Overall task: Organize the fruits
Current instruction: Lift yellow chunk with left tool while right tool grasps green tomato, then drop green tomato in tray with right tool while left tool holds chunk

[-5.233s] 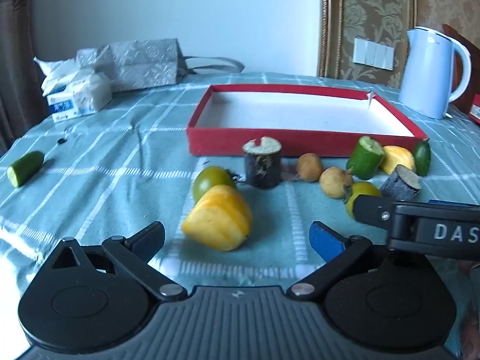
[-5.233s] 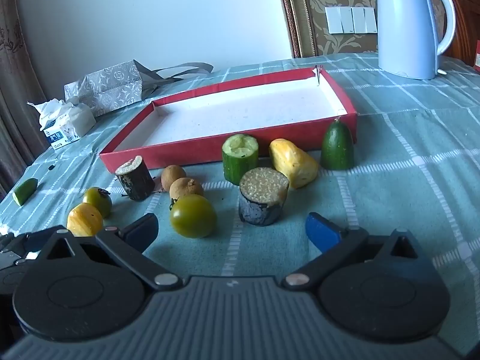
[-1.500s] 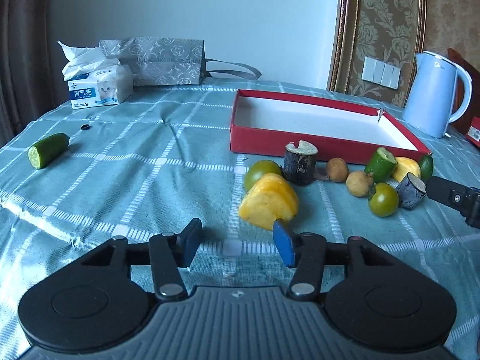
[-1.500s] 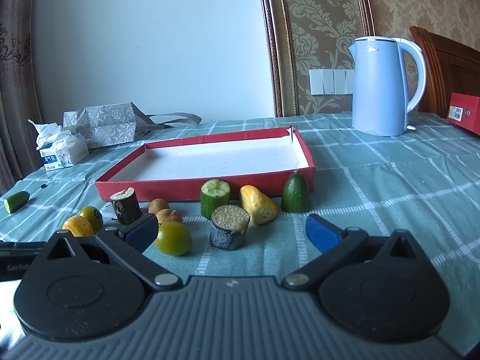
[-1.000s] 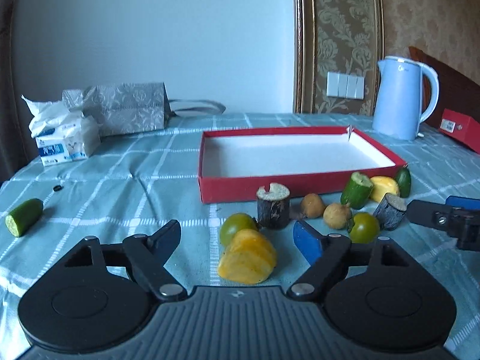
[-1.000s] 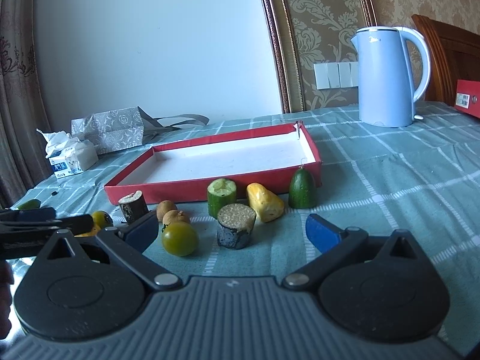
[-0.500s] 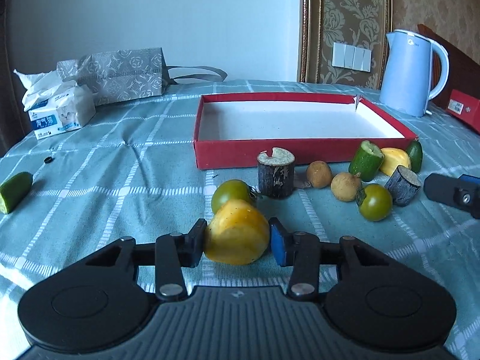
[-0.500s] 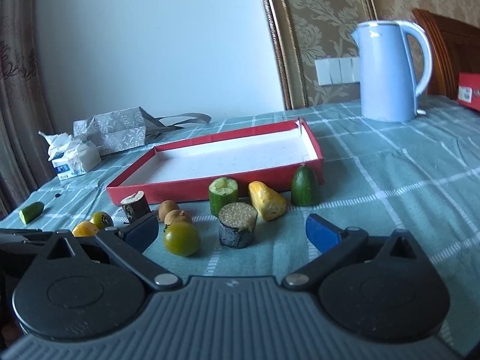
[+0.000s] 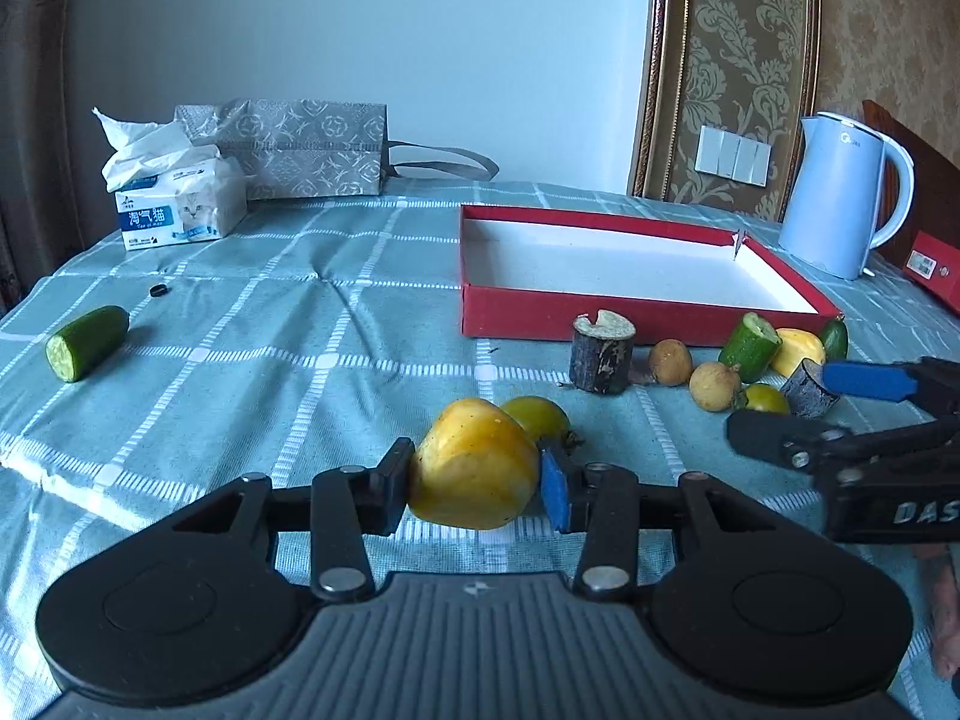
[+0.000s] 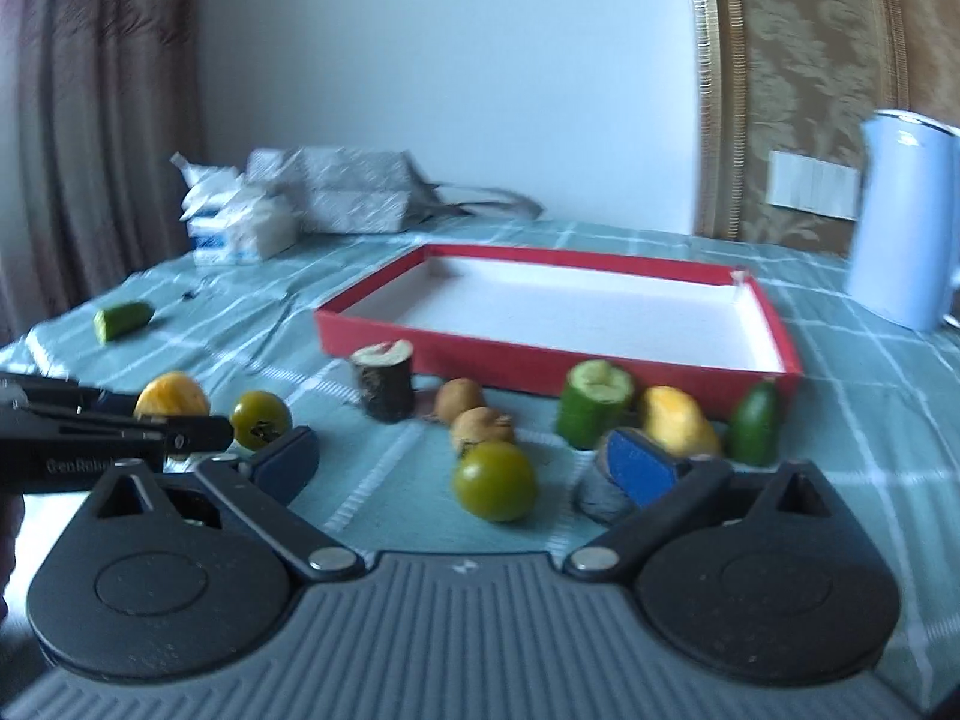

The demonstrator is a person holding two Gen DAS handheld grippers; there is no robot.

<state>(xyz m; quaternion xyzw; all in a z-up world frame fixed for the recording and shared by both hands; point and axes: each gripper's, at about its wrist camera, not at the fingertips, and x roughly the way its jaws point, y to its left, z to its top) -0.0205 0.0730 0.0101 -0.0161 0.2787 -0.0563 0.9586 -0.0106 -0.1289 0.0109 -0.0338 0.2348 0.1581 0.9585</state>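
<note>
Yellow fruit [image 9: 474, 468] sits squeezed between the pads of my left tongs [image 9: 474, 483], which are drawn in snug against both its sides, low over the checked teal cloth of the table [image 9: 252, 360]. A green tomato [image 9: 537, 417] lies just behind it. My right tongs [image 10: 462, 468] are spread wide and closing; another green tomato [image 10: 495, 480] lies between their fingers, untouched by either pad, and a dark cut stub [image 10: 600, 498] rests under the right-hand pad. Beyond stand a bark-skinned log piece [image 9: 602, 354], two brown round fruits [image 9: 671, 362], a cucumber chunk [image 9: 750, 347] and a yellow wedge [image 9: 798, 348], all near the front wall of the red tray [image 9: 600, 318]. A lone cucumber piece [image 9: 87, 342] lies well apart on the left.
</note>
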